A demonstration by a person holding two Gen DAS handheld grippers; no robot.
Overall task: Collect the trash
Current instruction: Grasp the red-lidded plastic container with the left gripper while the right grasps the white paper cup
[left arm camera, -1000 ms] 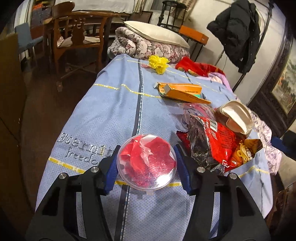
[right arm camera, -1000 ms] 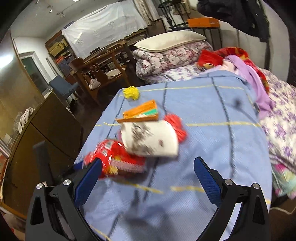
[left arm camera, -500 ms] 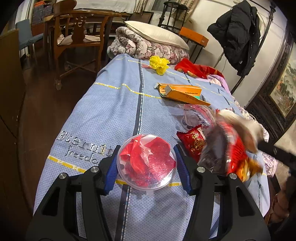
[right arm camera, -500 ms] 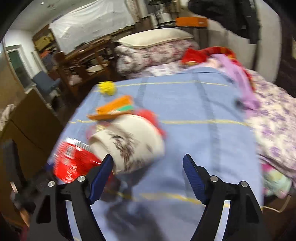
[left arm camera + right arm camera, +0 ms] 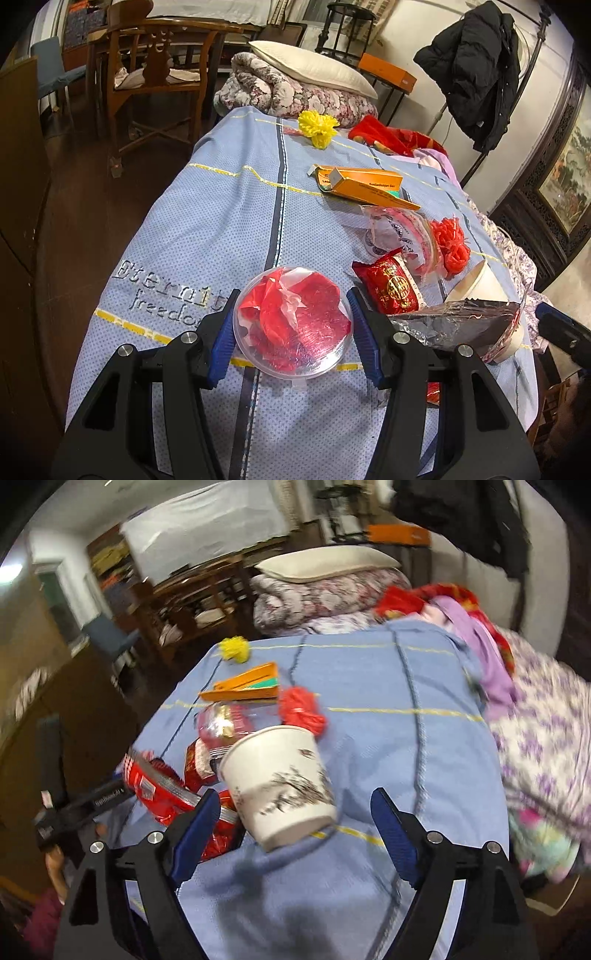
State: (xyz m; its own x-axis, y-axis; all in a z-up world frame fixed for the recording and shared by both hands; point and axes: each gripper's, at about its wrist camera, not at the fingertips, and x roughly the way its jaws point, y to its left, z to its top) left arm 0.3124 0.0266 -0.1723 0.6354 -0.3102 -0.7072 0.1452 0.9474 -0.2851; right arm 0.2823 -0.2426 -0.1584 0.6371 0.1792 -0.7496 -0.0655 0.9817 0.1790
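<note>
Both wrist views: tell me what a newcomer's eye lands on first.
First, the clear round container stuffed with red wrapping, clamped between the left gripper pads at the near end of the blue bedspread. Next, the white paper cup, tilted, between the right gripper jaws, which have just been opening and do not press it. Red snack wrappers pile beside it.

Glossy clear plastic dome (image 5: pixel 293 321), matt paper cup (image 5: pixel 280 782)

Blue bedspread (image 5: pixel 207 221), orange box (image 5: pixel 364 182), yellow pompom (image 5: pixel 317 127), paper cup (image 5: pixel 280 779)
</note>
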